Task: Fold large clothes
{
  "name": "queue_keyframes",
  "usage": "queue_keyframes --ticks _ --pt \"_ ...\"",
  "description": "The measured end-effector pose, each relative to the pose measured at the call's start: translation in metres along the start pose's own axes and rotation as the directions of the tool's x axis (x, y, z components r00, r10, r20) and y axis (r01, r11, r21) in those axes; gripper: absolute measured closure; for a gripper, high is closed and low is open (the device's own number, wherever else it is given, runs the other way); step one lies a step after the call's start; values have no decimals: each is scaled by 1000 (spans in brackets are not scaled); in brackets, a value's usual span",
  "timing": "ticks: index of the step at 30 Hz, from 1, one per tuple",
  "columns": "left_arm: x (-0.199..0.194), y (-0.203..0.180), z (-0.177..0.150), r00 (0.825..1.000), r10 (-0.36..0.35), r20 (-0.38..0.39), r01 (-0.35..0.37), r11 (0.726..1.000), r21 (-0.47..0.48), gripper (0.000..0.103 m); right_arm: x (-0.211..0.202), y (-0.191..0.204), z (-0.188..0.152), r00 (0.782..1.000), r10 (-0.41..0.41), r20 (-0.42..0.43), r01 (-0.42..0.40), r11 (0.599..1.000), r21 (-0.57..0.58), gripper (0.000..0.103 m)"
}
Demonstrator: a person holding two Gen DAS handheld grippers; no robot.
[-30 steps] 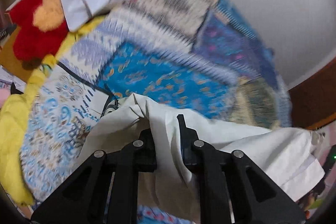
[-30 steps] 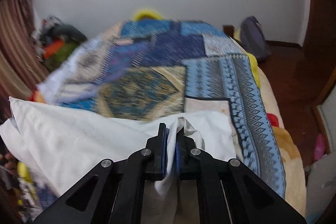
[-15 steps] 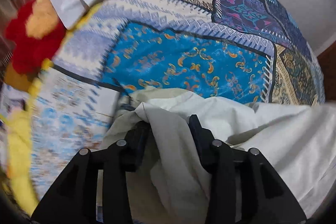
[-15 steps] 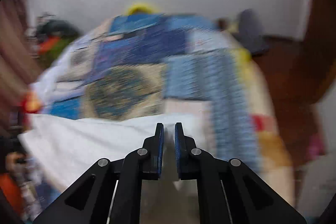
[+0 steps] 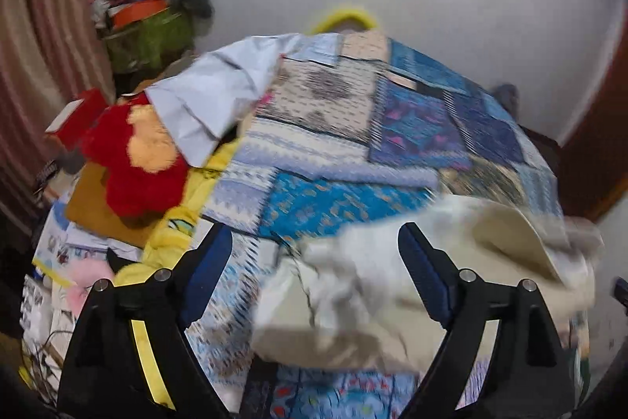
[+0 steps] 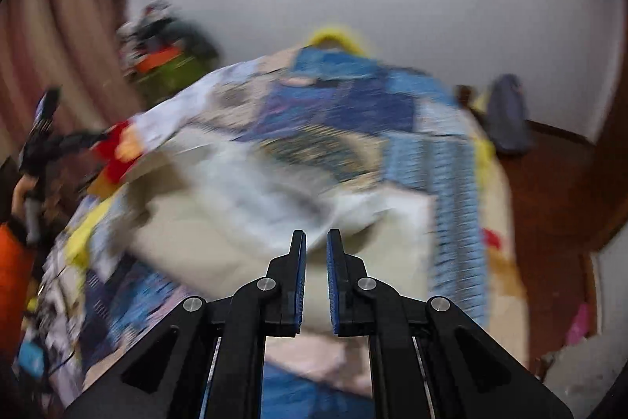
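Now loose: left tongs (image 5: pixel 314 242), cloth (image 5: pixel 392 285).

Left gripper (image 5: pixel 314 242) jaws wide apart — cream garment (image 5: pixel 392 285) loose on quilt (image 5: pixel 345 128).

matt cream cloth garment (image 5: pixel 392 285), patchwork cotton quilt (image 5: pixel 353 144); plush red toy (image 5: pixel 137 160)

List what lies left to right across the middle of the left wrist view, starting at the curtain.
Striped curtain → red plush toy → pale grey folded cloth → patchwork bedspread → dark wooden door. The cream garment lies nearer, between the open left gripper fingers.
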State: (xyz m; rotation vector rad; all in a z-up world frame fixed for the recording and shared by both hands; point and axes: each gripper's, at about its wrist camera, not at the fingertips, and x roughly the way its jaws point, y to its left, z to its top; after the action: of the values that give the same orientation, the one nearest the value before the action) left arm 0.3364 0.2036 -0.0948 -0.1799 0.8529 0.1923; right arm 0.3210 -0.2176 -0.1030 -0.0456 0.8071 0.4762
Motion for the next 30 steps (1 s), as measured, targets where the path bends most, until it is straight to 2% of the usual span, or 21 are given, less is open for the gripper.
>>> queue_keyframes --ticks 2,4,7,9,12,14,17,20,21,22,26,27,28,29,30 --pt "-2 -11 -20 999 -41 -21 42 997 62 13 11 33 -11 997 69 -31 -71 995 -64 97" --pt "5 -26 -43 997 -57 -56 63 990 124 13 29 61 -19 994 92 -65 -100 987 -127 97" --pt "32 -51 -78 986 -68 -149 103 965 239 13 56 87 -26 989 93 -110 -112 978 -176 97" --pt "57 -66 -97 983 -18 -182 75 948 308 13 83 93 -26 985 89 -147 -114 978 -173 97" --pt "99 -73 -107 973 51 -225 27 944 329 13 120 89 -18 979 75 -188 -102 985 -141 97" --pt "119 -65 -97 967 45 -250 30 957 290 13 136 81 -12 975 99 -201 -124 986 -114 98" --pt "129 -40 -64 975 38 -219 7 980 199 13 148 62 -3 968 151 -198 -163 986 -46 98" --pt "137 -9 -30 981 72 -182 -47 989 139 13 149 45 1 969 162 -189 -168 986 -20 98" --pt "141 0 -19 979 116 -167 -94 987 134 13 147 38 2 971 158 -180 -163 986 -15 98" --pt "146 9 -8 970 193 -150 -173 975 136 13 145 31 2 974 148 -168 -152 988 -10 98" --pt "160 46 20 920 360 -155 -352 933 76 14 137 -1 5 982 132 -132 -126 991 55 97" --pt "159 54 25 908 388 -157 -384 922 58 15 137 -8 6 989 64 -134 -56 997 61 97" --pt "154 57 28 908 390 -152 -388 921 41 16 136 -13 7 990 -11 -137 19 998 58 97" --pt "146 58 31 921 364 -140 -364 931 24 16 136 -22 9 986 -89 -144 98 994 55 97" --pt "137 56 31 938 323 -124 -324 946 13 16 135 -29 11 984 -103 -146 113 992 64 97"
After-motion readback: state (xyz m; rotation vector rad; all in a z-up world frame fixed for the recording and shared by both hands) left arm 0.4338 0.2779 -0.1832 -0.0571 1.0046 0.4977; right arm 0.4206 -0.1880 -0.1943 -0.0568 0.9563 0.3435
